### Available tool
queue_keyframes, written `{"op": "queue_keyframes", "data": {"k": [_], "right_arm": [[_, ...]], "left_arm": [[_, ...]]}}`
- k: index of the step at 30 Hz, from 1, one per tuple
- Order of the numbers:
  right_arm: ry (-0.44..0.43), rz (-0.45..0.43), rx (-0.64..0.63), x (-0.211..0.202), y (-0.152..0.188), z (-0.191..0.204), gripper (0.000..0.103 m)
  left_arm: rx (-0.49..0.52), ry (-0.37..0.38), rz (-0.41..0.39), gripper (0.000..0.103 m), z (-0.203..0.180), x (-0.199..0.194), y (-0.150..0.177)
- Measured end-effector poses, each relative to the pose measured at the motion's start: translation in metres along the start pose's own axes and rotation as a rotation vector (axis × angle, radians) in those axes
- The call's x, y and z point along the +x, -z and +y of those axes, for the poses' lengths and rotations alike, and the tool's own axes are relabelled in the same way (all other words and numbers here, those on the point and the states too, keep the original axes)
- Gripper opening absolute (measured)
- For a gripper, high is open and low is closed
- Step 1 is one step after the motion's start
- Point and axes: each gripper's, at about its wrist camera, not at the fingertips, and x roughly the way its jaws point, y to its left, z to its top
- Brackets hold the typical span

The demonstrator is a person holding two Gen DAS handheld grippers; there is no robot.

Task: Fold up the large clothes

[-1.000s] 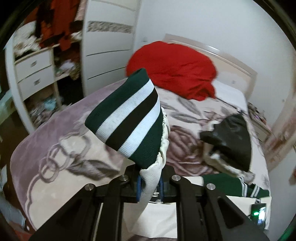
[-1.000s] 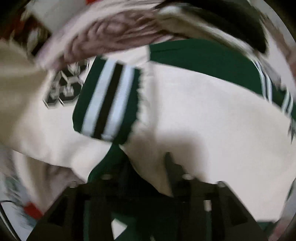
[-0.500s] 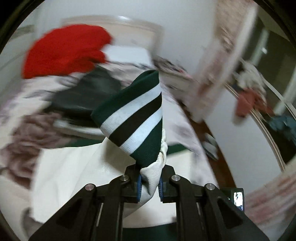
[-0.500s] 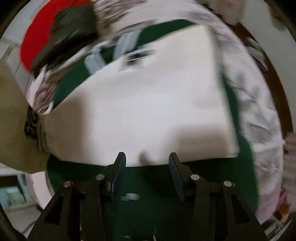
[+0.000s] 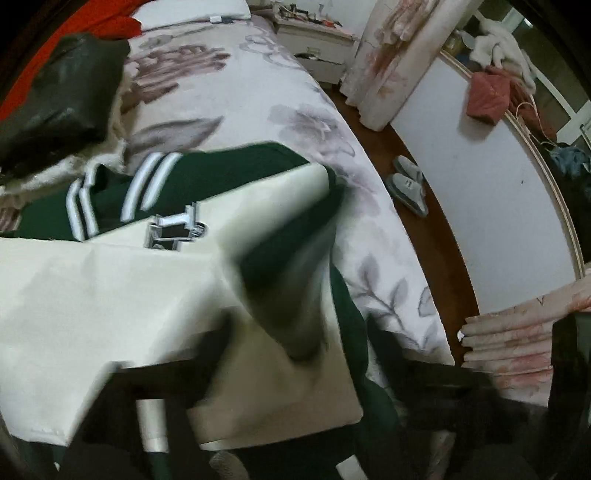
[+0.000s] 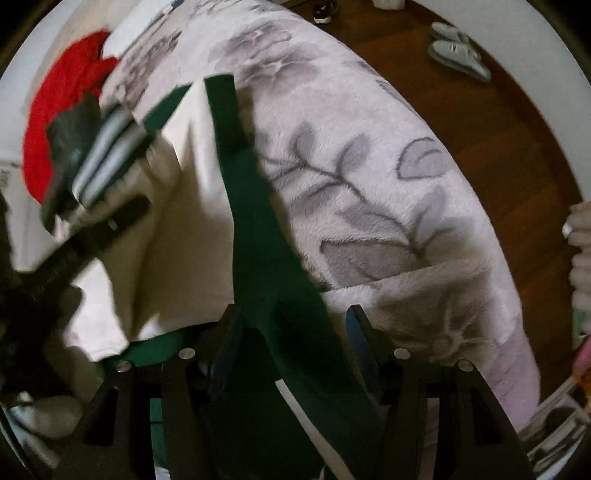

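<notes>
Currently the only bearing surface in view is the bed (image 5: 229,96), covered by a pale floral blanket. It carries three items. The jacket (image 5: 92,295), cream with dark green trim and white stripes, lies spread flat across the near part of the bed, with a block-letter patch (image 5: 173,229) facing up. A black garment (image 5: 55,92) lies just beyond the jacket's striped collar end. A red blanket (image 5: 92,22) is heaped at the far end, apart from the jacket.

Left gripper (image 5: 295,347): the jaws are opening and stand wide. The striped sleeve cuff (image 5: 291,280) sits between them, over the cream body of the jacket. The cuff is heavily blurred, and the pads do not appear to press on it.

Right gripper (image 6: 295,321): the jaws are opening. The green hem band (image 6: 266,258) along the jacket's edge runs between the two fingers. A gap shows beside the right-hand finger, so the band is released rather than clamped. This gripper points steeply down at the bed edge.

Beside the bed stands a nightstand (image 5: 317,48) with one drawer slightly ajar. The drawer's contents cannot be made out, and the small items on its top are too small to identify. A pair of grey slippers (image 5: 408,186) rests on the wooden floor, well apart from the jacket.
</notes>
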Motion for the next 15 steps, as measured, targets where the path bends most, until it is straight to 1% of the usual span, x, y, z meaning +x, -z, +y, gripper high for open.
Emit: {"op": "queue_keyframes", "data": {"k": [2,3,4,6,7,8,9,11,12,13,14,15], "right_arm": [[-0.062,0.004,0.026,-0.008,-0.007,-0.014,0.061],[-0.087,0.005,0.036,-0.007,-0.007,-0.012,0.061],[-0.115,0.006,0.046,-0.007,-0.009,-0.01,0.061],[-0.184,0.011,0.052,-0.007,-0.018,-0.006,0.061],[-0.205,0.013,0.048,-0.006,-0.02,0.0,0.062],[-0.217,0.019,0.039,-0.004,-0.027,0.003,0.062],[-0.217,0.025,0.03,0.002,-0.027,0.015,0.062],[-0.223,0.038,0.004,0.01,-0.036,0.033,0.062],[-0.231,0.044,-0.007,0.016,-0.043,0.041,0.062],[-0.237,0.05,-0.016,0.021,-0.049,0.049,0.062],[-0.248,0.057,-0.024,0.029,-0.054,0.057,0.062],[-0.255,0.066,-0.034,0.035,-0.058,0.067,0.061]], "left_arm": [[-0.004,-0.025,-0.032,0.086,0.013,-0.025,0.0],[-0.014,-0.038,-0.036,0.086,0.021,-0.033,0.001],[-0.035,-0.069,-0.046,0.086,0.037,-0.047,0.003],[-0.081,-0.174,-0.055,0.086,0.075,-0.069,0.008],[-0.11,-0.241,-0.055,0.086,0.098,-0.078,0.012],[-0.139,-0.331,-0.054,0.086,0.126,-0.085,0.016],[-0.154,-0.396,-0.046,0.086,0.147,-0.087,0.019],[-0.22,-0.575,-0.001,0.086,0.212,-0.084,0.027],[-0.25,-0.641,0.023,0.086,0.239,-0.079,0.033],[-0.278,-0.686,0.048,0.094,0.264,-0.073,0.039],[-0.332,-0.677,0.061,0.099,0.298,-0.064,0.047],[-0.366,-0.678,0.061,0.1,0.314,-0.058,0.052]]}}
